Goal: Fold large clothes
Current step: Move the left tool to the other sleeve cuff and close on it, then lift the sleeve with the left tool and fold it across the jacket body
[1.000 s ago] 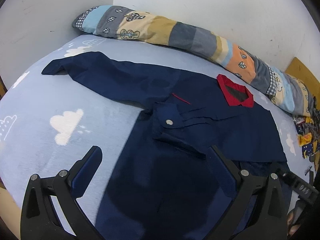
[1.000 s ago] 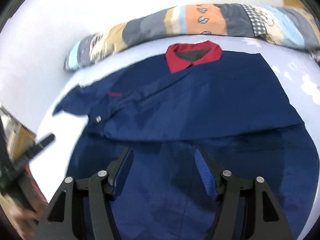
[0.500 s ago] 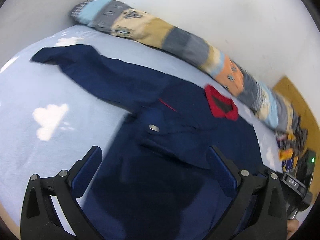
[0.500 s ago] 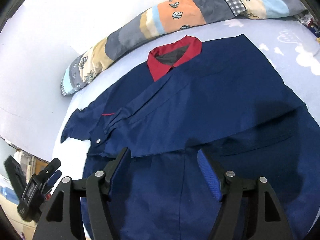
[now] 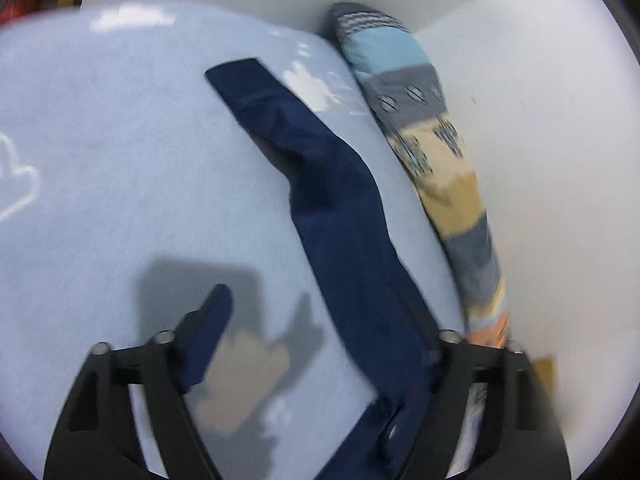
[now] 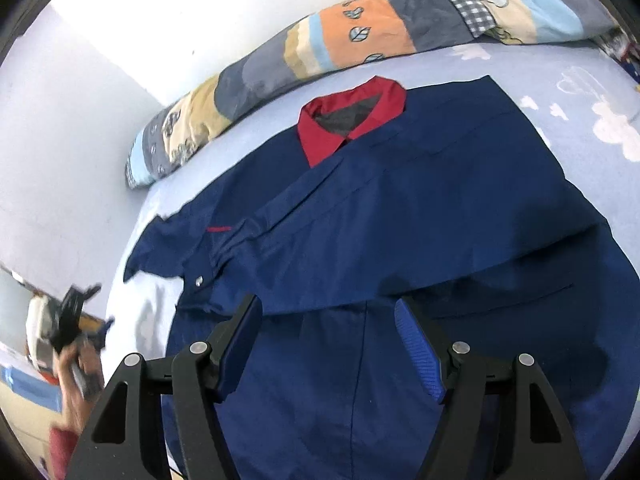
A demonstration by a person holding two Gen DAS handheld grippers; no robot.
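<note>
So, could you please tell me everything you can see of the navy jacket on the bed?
The navy jacket is a large garment of thin, smooth woven cloth with a red collar, a small red trim line and a metal snap. It lies flat, front up, on the light blue cloud-print sheet, collar towards the patchwork pillow. One sleeve stretches out beside the pillow; the other side is folded across the chest.

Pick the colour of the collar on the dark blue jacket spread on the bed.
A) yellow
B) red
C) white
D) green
B: in the right wrist view the jacket lies flat on the bed with a red collar at its top, near the long patchwork pillow.
</note>
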